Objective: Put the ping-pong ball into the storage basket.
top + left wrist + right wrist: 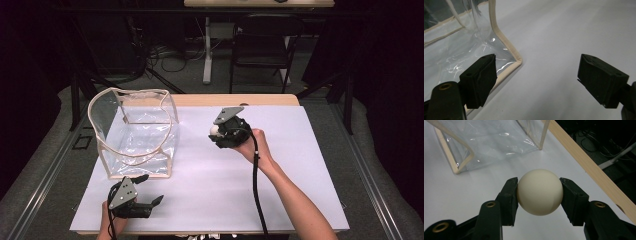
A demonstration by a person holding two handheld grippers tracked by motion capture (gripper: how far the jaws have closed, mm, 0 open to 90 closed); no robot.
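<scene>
The right gripper point(218, 131) is lifted above the middle of the table point(300, 200), and its jaws are clamped on a cream-white ball point(539, 191), one pad on each side of it. In the high view the ball point(215, 130) peeks out at the gripper's 9 o'clock side, off the white surface. The person's right hand point(252, 147) wraps the gripper body from its 4 o'clock side, and the cable trails down toward 6 o'clock.

A clear plastic bag point(135, 132) with beige trim stands open and upright at about 9 o'clock from the ball, well apart from it. In the right gripper view the bag point(489, 142) lies beyond the ball toward 11 o'clock, with bare table between them.

The left gripper point(145, 192) sits low near the table's front edge, at about 6 o'clock from the bag. Its jaws stand wide with nothing between them; in the left gripper view the bag's trimmed bottom corner point(517, 61) lies just past the left-hand jaw.
</scene>
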